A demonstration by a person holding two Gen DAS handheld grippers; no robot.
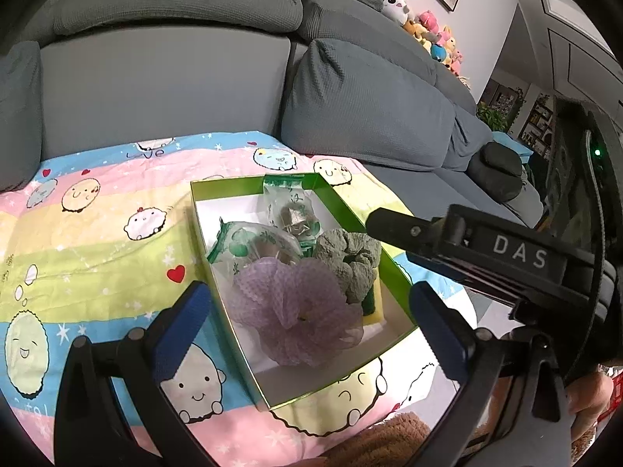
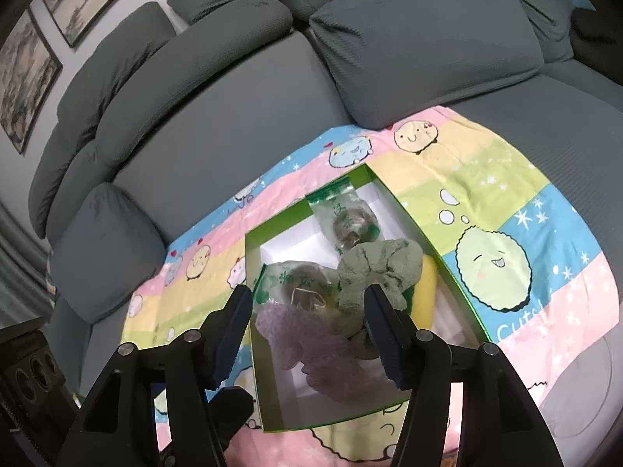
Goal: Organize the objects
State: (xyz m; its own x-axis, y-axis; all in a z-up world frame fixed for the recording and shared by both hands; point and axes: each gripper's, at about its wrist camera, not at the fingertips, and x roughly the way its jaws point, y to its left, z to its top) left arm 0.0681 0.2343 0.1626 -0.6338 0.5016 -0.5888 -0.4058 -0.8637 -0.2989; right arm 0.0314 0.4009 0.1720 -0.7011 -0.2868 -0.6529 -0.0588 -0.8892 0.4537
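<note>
Open tools (image 1: 311, 330) over lengthwise-receding box (image 1: 350, 210)

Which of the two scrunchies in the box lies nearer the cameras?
The purple scrunchie, at the green box's near end; the grey-green scrunchie sits behind it.

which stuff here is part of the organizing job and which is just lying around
Part of the job:
- green box
- purple mesh pouf
- grey-green cloth
- two plastic packets
- yellow sponge

Just lying about:
- cartoon blanket
- grey sofa cushions
- plush toys
- framed pictures
</note>
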